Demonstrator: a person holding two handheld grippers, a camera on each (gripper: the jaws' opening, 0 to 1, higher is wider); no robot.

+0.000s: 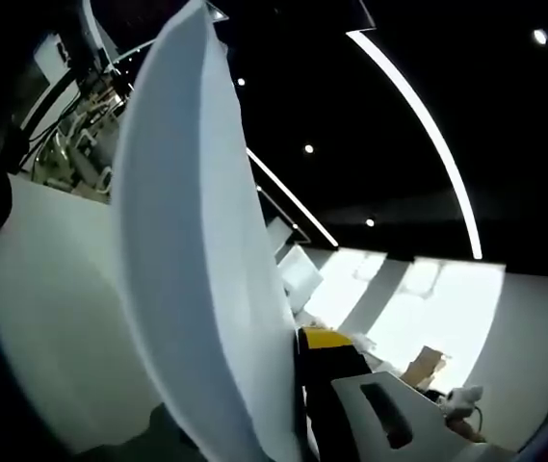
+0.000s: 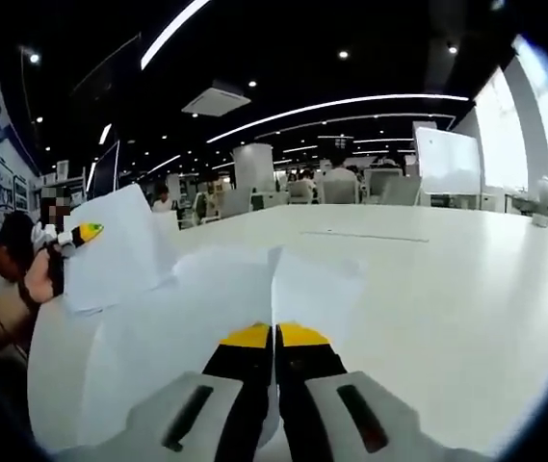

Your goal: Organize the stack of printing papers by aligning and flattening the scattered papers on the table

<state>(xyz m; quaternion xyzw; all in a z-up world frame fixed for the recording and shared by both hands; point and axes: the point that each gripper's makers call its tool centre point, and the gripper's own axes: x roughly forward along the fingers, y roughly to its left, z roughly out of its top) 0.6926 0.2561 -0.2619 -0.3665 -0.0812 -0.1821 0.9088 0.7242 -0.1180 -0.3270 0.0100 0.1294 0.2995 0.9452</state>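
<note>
While the right gripper [image 2: 274, 339] pinches the near edge of a sheet [image 2: 206, 318] between its closed yellow-tipped jaws, the rest of the paper lies spread across the white table [image 2: 428, 279], fanned and overlapping rather than squared. That grip looks meant to anchor or tug one sheet so the others can be brought against it. Further left in the right gripper view, the left gripper [image 2: 81, 234] holds another sheet [image 2: 119, 252] up off the table, its tip clamped on the upper left corner, with a hand [image 2: 38, 274] behind it. From the left gripper view this raised sheet [image 1: 192, 250] stands on edge and curves across the frame, clamped at the bottom beside a yellow-tipped jaw [image 1: 329, 339]; the second jaw is hidden behind the paper, but the sheet could hardly stand so unless gripped. Lifting it this way probably frees it from the scatter so it can be laid back in line with the pile. Nothing is aligned yet; the sheets lie at different angles, and the curl in the lifted one suggests it will need pressing flat once set down.
</note>
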